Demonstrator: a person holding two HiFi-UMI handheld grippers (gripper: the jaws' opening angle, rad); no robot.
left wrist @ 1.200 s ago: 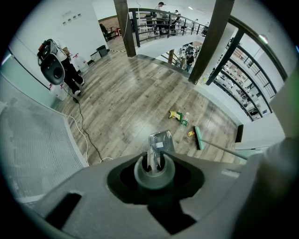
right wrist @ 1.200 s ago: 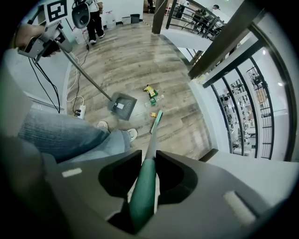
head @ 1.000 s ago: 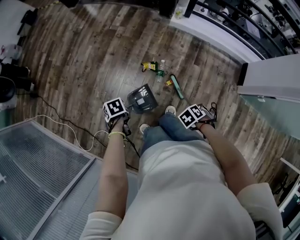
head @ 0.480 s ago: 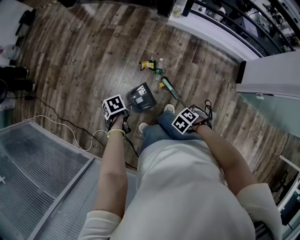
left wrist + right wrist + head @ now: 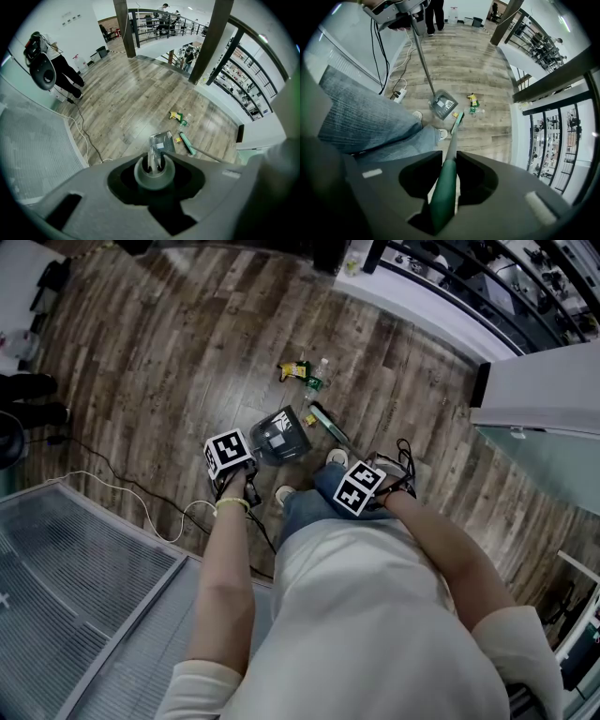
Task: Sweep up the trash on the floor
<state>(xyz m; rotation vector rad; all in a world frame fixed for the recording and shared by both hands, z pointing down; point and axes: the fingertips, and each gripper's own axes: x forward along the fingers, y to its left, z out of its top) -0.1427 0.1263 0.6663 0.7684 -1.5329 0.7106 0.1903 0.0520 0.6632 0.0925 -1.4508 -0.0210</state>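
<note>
On the wood-plank floor [image 5: 169, 352]: the trash lay in a loose cluster ahead of the person's feet.
Trash: a yellow-and-green wrapper [image 5: 295, 369] sat farthest away, with a clear plastic bottle [image 5: 320, 377] just beside it. A small yellow scrap [image 5: 309, 418] lay apart from them, closer to the person.
Dustpan [image 5: 281, 437]: grey, it rested on the floor between the wrapper and the person's shoes. The yellow scrap was just off its right edge. Its thin metal handle rose towards the left gripper.
Broom: its green head [image 5: 325, 422] was down on the floor just to the right of the dustpan, close beside the yellow scrap. Its long handle ran back to the right gripper.
Left gripper [image 5: 154, 163]: the jaws were closed around the top of the dustpan's handle, holding it upright.
Right gripper [image 5: 449, 176]: the jaws were clamped on the green grip of the broom handle, which passed straight between them.
Person: seen from above in a white top and blue jeans, with white shoes [image 5: 337, 458] just behind the dustpan and broom head.
Cable [image 5: 141, 498]: white, it trailed across the planks to the person's left.
Grey ribbed flooring [image 5: 75, 596]: it filled the near-left corner beside the planks.
</note>
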